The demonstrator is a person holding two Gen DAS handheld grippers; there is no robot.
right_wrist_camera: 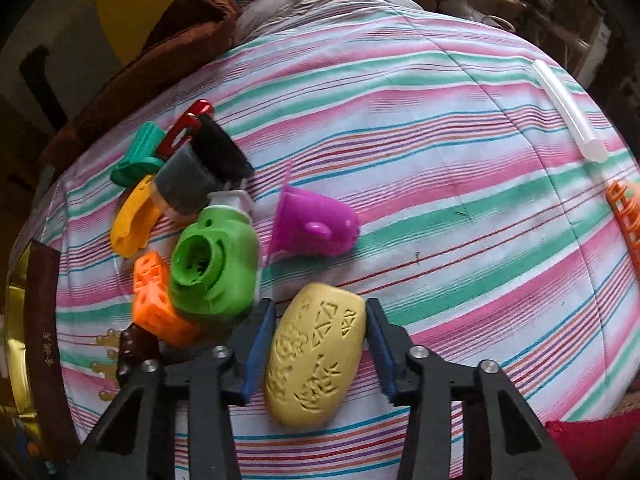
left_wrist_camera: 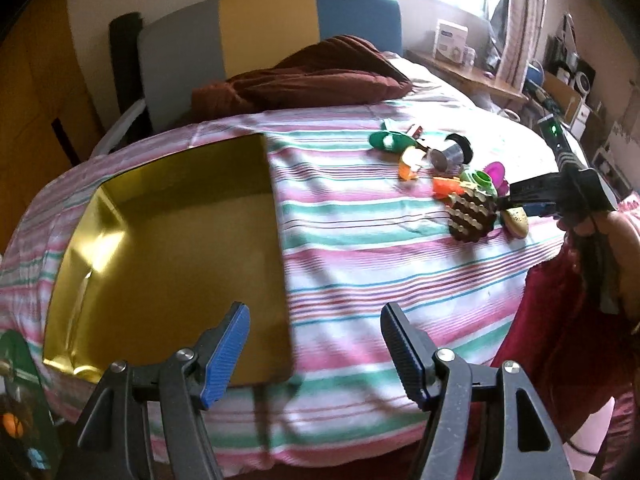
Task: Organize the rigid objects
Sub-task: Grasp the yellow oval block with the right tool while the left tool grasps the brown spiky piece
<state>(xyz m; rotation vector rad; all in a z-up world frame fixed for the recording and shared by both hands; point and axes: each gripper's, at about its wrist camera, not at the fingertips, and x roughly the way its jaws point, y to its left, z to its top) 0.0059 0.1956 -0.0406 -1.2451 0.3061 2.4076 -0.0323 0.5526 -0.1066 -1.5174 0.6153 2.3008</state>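
On the striped bedspread [right_wrist_camera: 440,160] lies a yellow oval piece [right_wrist_camera: 316,356] with carved marks. My right gripper [right_wrist_camera: 320,308] is shut on it, a blue pad touching each long side. Just left of it is a heap of other pieces: a green round piece [right_wrist_camera: 216,264], a purple cup [right_wrist_camera: 316,224] on its side, an orange cube [right_wrist_camera: 156,300] and a grey and black cylinder [right_wrist_camera: 192,180]. The left wrist view shows the right gripper [left_wrist_camera: 504,200] at that heap, beside a brown studded piece [left_wrist_camera: 472,216]. My left gripper [left_wrist_camera: 316,320] hangs open and empty over the near right corner of a gold tray [left_wrist_camera: 160,240].
A clear tube [right_wrist_camera: 568,112] and an orange lattice piece [right_wrist_camera: 624,220] lie at the bed's right side. A brown blanket [left_wrist_camera: 304,76] is bunched by the headboard. A person's red garment [left_wrist_camera: 560,320] fills the right edge. A cluttered shelf [left_wrist_camera: 480,80] runs under the window.
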